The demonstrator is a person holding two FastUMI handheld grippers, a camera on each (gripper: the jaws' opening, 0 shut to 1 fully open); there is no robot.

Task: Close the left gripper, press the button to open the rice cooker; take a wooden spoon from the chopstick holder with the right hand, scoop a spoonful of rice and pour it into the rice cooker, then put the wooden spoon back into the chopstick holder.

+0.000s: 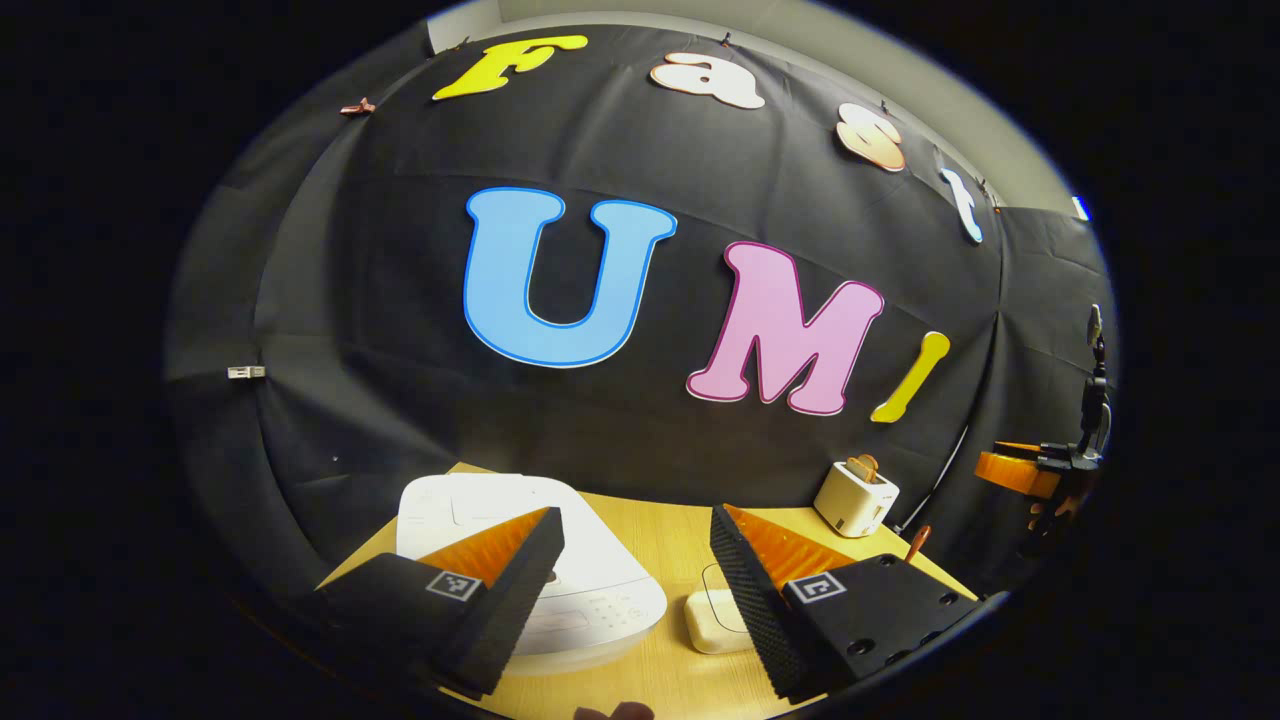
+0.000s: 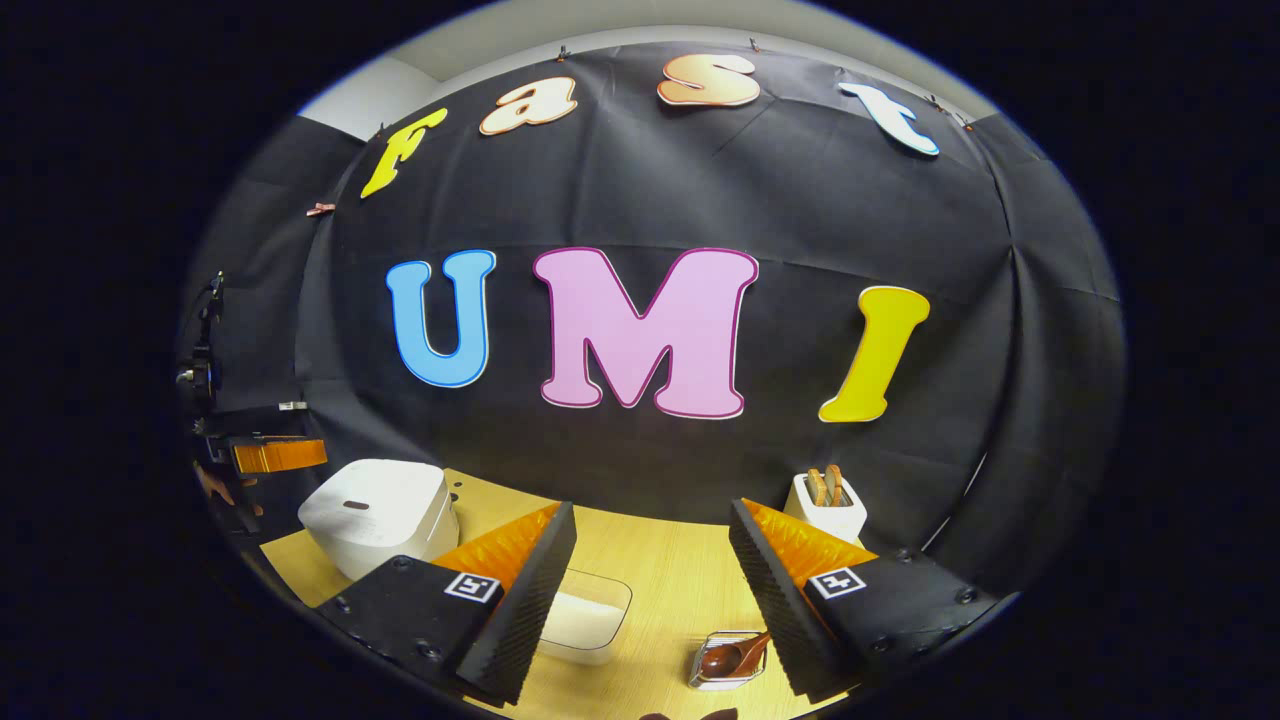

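Both the left gripper [image 1: 637, 545] and right gripper [image 2: 651, 540] hover with fingers apart above the table [image 2: 660, 560]: closed rice cooker [image 2: 378, 515] near its back-left corner, wooden spoon [image 2: 733, 656] in chopstick holder [image 2: 700, 672] by the front edge, rice container [image 2: 588, 620] between them.

You see a white rice cooker [image 2: 378, 512], a brown wooden spoon [image 2: 733, 657], white rice [image 2: 583, 620], a pale wood table [image 2: 660, 570].

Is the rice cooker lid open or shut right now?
Shut: the rice cooker has its lid lying flat on the body, and the left tool, fingers spread, hangs above it.
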